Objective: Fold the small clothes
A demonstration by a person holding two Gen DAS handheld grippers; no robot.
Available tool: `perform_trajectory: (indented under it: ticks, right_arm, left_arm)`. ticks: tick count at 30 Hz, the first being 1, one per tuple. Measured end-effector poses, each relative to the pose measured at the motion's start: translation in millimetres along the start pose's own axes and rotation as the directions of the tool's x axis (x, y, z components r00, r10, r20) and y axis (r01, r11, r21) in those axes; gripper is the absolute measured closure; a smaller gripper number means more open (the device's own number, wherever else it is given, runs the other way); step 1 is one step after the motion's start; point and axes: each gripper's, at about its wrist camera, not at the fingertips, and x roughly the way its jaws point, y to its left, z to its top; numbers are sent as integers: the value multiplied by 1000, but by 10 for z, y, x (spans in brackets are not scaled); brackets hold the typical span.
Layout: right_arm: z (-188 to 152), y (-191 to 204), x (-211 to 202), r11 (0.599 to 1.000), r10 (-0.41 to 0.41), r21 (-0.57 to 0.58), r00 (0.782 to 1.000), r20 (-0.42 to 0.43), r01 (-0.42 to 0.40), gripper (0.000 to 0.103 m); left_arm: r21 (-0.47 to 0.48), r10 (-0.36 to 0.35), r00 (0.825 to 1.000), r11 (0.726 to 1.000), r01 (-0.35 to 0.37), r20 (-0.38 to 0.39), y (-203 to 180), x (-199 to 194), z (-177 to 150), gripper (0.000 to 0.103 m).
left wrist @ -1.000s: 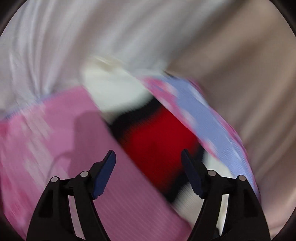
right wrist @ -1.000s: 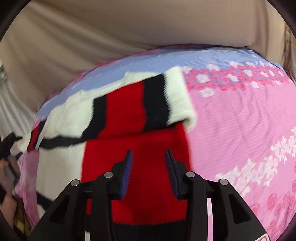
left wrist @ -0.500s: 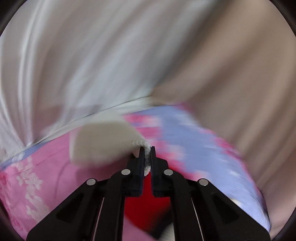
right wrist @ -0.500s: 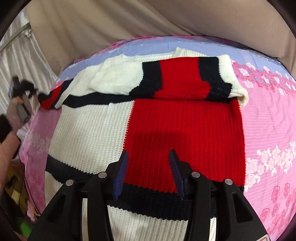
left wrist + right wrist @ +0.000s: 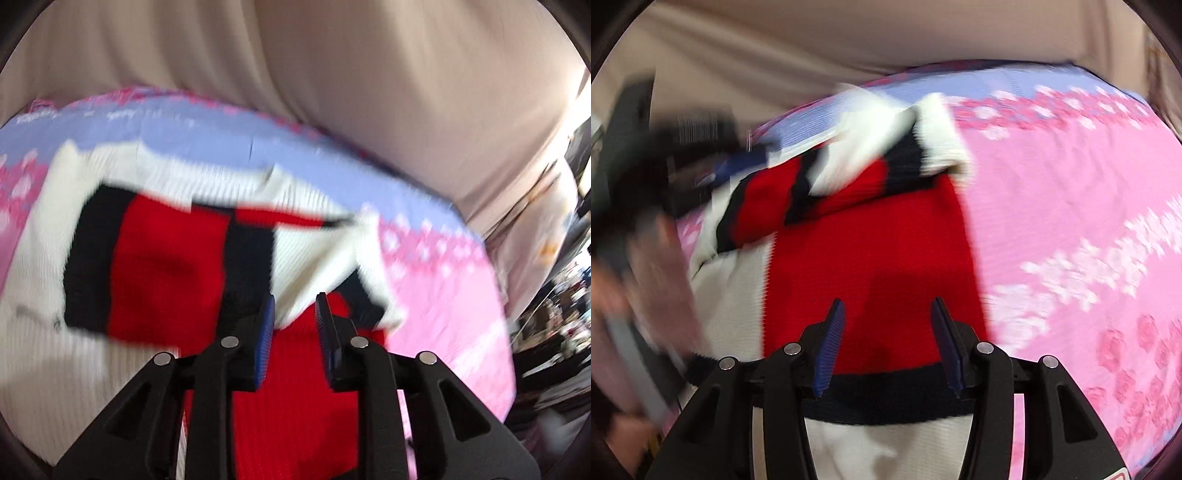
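Left wrist view: the left gripper (image 5: 293, 325), clenched on a white sleeve half a second ago, now gapes empty. Both sleeves lie across the sweater (image 5: 166, 280), upper centre. Right gripper (image 5: 886, 341) hovers released; next comes the hem fold.

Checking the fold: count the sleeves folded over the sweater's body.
2: the left sleeve crosses the sweater near its top; the right sleeve lies over it.

No legible writing in either wrist view.

The red, white and black knit sweater (image 5: 166, 266) and the pink and lilac floral bedsheet (image 5: 1071, 221) it lies on carry patterns only, with no words, labels or numbers to be read. A small red-outlined mark at the bottom right corner of the right wrist view, on the gripper body, is cut off by the frame edge and cannot be made out.
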Motion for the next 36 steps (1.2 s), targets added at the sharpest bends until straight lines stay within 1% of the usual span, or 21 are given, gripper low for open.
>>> perform_trajectory:
  ticks: [2,3,6,7,9,13,16,17,18,19,20,21,24,25,26,27,28,30,31,34,36]
  right_arm:
    - [90,-99,-46,1000,14,17,1000,19,-14,50]
    - [158,-118,-46,1000,28,14,999,26,-28,49]
    - [486,-84,61,997,80,2,996,45,-80,48]
    - [613,-60,125,995,99,0,994,54,-99,47]
    - [860,-35,301,994,109,-3,991,74,-109,45]
    - [1201,-123,739,999,23,44,998,65,-26,45]
    - [1323,-172,957,996,3,88,999,42,-6,45]
    - [1358,-150,990,996,11,82,999,39,-14,53]
    - [1382,-124,1024,997,22,71,999,32,-24,62]
    - [1417,-68,1065,998,37,54,999,11,-37,89]
    - [1444,-29,1065,998,49,45,999,9,-50,92]
    - [1464,26,993,997,65,33,997,33,-66,93]
    - [1577,173,619,993,115,-9,982,151,-115,93]
    - [1600,198,500,991,136,-25,972,190,-133,93]
    - [1601,193,477,989,144,-40,969,201,-139,93]
    - [1592,198,520,991,131,-60,972,195,-122,93]
    - [1558,188,685,993,92,-80,985,147,-81,93]
    - [1462,95,1088,997,38,-74,999,19,-37,93]
    - [1389,42,1262,998,19,-53,999,-47,-21,93]
    - [1332,35,1158,998,55,-21,998,-1,-55,93]
    - [1331,33,1114,998,57,-6,998,5,-57,92]
  left_arm:
    - [-27,6,1000,1000,-6,2,153,-102,-81,71]
    - [-44,12,1000,999,-12,11,269,-147,-87,63]
    - [-116,87,994,990,-80,64,627,-428,-44,59]
    - [-147,108,992,984,-97,67,769,-419,-7,59]
    - [-253,160,985,957,-139,66,1124,-468,46,59]
    - [-463,234,972,864,-198,22,1824,-501,74,59]
    - [-525,248,969,824,-211,0,2076,-436,63,60]
    - [-540,240,971,817,-200,3,2129,-409,75,63]
    - [-553,246,969,809,-200,8,2167,-403,57,71]
    - [-562,245,969,804,-195,15,2181,-374,98,79]
    - [-566,252,967,800,-197,19,2235,-365,99,86]
    - [-572,274,961,794,-204,37,2257,-390,142,90]
    - [-572,324,940,794,-208,108,2275,-534,250,92]
    - [-570,350,928,792,-220,128,2286,-588,277,92]
    - [-572,367,920,788,-228,138,2311,-615,292,91]
    - [-576,372,919,783,-235,131,2337,-609,301,91]
    - [-579,380,920,774,-256,101,2387,-550,296,91]
    - [-564,422,904,762,-319,59,2425,-412,237,90]
    - [-559,431,901,759,-333,49,2422,-391,214,90]
    - [-550,426,903,769,-325,63,2328,-500,152,89]
    - [-563,390,920,769,-303,38,2293,-569,107,89]
